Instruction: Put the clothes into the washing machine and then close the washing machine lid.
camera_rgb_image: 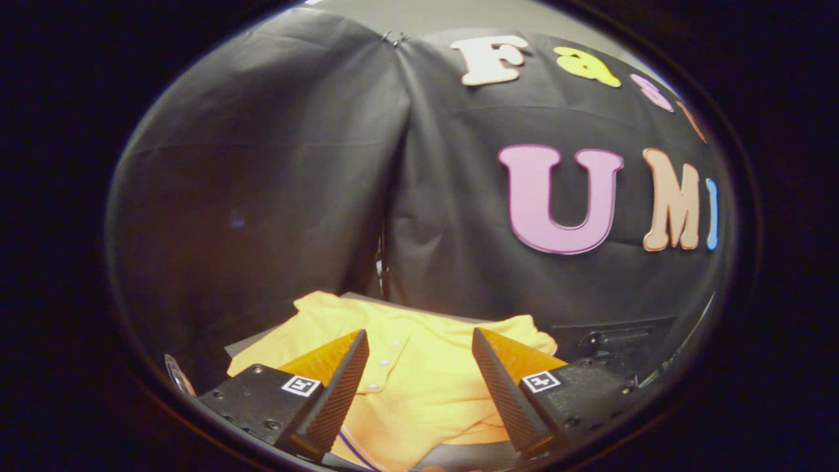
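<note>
Yellow cotton-like fabric is filling the space ahead of the gripper [419, 357]: a yellow short-sleeved polo shirt [406, 380] with a collar and a row of small pale buttons is lying spread on a grey flat surface [249, 341], its buttoned placket running between the two fingers; the fingers are standing wide apart, gaping, with nothing pressed between them, and the shirt is showing in the gap and just beyond the tips; whether the tips are touching the cloth cannot be told. One sleeve is reaching out past the right finger, the collar end is lying beyond the left finger, toward the black draped cloth wall [275, 164] that is hanging behind the surface; a thin dark line is curving across the shirt's near part, close to the left finger's base. Beyond the right finger, beside the shirt's sleeve, a dark boxy machine part [616, 344] with a handle-like bar is sitting low against the cloth wall; what it is cannot be told.
</note>
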Available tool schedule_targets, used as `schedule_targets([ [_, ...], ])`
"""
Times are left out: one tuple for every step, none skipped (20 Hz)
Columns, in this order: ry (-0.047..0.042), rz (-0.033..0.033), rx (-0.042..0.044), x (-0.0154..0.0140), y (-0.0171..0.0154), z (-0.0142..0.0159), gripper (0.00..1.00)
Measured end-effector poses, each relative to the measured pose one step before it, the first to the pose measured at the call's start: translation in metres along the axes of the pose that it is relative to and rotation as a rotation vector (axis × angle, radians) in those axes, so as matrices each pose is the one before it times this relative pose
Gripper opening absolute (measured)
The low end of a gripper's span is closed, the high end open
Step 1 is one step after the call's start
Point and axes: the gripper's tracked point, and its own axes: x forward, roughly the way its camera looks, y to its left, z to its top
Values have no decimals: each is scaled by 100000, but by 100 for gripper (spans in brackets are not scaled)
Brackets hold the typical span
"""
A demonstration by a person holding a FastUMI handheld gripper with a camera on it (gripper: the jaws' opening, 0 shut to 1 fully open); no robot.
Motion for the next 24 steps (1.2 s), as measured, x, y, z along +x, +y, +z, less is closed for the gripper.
schedule_targets([
  [4607, 1365, -1371, 698, 739, -1126, 97],
  [4374, 1251, -964, 690, 740, -1050, 97],
  [4270, 1594, -1018, 579, 603, -901, 97],
  [3477, 903, -122, 587, 249, -614, 97],
  [3688, 476, 13, 576, 168, -905, 98],
  [3286, 345, 65, 403, 60, -866, 97],
  [3210, 279, 461, 579, -38, -777, 98],
  [1928, 2125, 1207, 219, 250, -348, 98],
  [-734, 1896, 2598, 311, 161, 98, 98],
  [1213, 164, 774, 385, -64, -103, 91],
  [-940, 848, -1077, -114, -203, 174, 85],
  [260, 629, -148, 16, -6, -31, 80],
  [-712, 119, -653, 23, 122, 189, 72],
  [-256, -429, -846, -49, 82, 256, 63],
  [-495, -717, -607, 169, -240, 31, 49],
  [-1000, -88, -346, 207, -423, -64, 36],
  [-1029, 275, 930, 50, -166, 54, 23],
  [-262, 566, 1191, -316, -79, 128, 9],
  [-353, 697, 2549, -252, -200, 44, 3],
  [-502, 283, 3059, -210, -288, 19, 2],
  [-798, -293, 2264, -324, -461, 207, 1],
  [-1137, -1390, 1552, -288, -700, 339, 0],
  [-1903, -1907, 1447, -395, -819, 256, 0],
  [-1563, -2446, 1082, -611, -1137, 266, 0],
])
